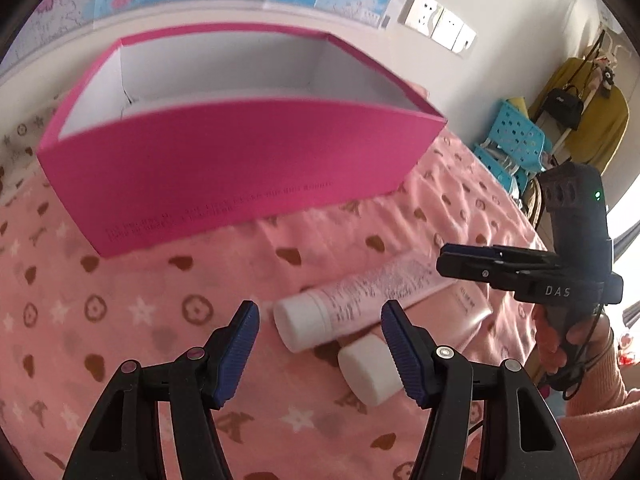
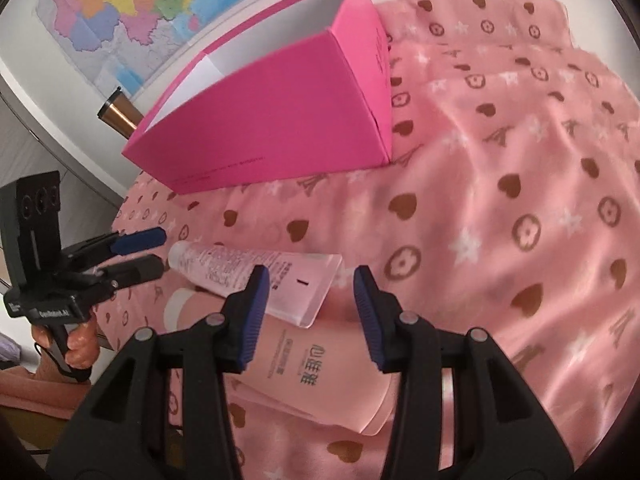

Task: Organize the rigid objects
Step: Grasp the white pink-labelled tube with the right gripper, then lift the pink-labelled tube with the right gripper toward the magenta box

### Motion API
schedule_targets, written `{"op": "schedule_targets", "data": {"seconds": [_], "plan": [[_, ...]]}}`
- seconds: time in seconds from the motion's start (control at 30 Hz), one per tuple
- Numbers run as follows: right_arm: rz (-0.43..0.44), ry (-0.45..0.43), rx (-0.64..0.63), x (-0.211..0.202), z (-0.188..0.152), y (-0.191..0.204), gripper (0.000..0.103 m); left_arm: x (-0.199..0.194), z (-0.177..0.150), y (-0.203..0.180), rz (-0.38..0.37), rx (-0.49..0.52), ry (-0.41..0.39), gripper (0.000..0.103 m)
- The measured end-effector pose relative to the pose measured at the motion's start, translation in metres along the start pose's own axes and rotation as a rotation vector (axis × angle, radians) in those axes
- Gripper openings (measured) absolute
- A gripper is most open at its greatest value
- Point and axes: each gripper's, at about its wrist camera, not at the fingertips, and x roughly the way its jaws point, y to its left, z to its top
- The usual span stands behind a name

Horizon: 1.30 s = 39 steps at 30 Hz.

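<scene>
An open, empty bright pink box (image 1: 240, 168) (image 2: 280, 120) stands on the pink patterned blanket. In front of it lie two tubes, one across the other. The clear tube (image 1: 380, 284) (image 2: 240, 268) has a white cap (image 1: 300, 320). The pink tube (image 2: 320, 368) has a white cap (image 1: 370, 372). My left gripper (image 1: 320, 320) (image 2: 158, 252) hovers open over the caps, its pads clear of them. My right gripper (image 2: 311, 284) (image 1: 448, 258) hovers open over the flat tail ends, touching nothing.
The blanket (image 2: 500, 200) covers the whole surface, with folds at the right. A copper-coloured tumbler (image 2: 118, 114) stands behind the box. A map (image 2: 132, 4) and wall sockets (image 1: 436, 20) are on the wall. Blue plastic baskets (image 1: 516, 136) and hanging clothes (image 1: 592, 120) are at the far right.
</scene>
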Motion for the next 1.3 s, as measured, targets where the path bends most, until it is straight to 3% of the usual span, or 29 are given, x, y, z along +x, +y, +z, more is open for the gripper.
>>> {"op": "schedule_targets", "data": {"seconds": [0.53, 1.3], "plan": [[0.042, 0.007, 0.045, 0.0057, -0.0039, -0.005, 0.046, 0.0085, -0.0018, -0.0056, -0.018, -0.018, 0.022, 0.047], [0.012, 0.012, 0.013, 0.0067, -0.0007, -0.0006, 0.046, 0.0093, 0.0025, -0.0088, 0.015, -0.016, 0.001, 0.047]]}}
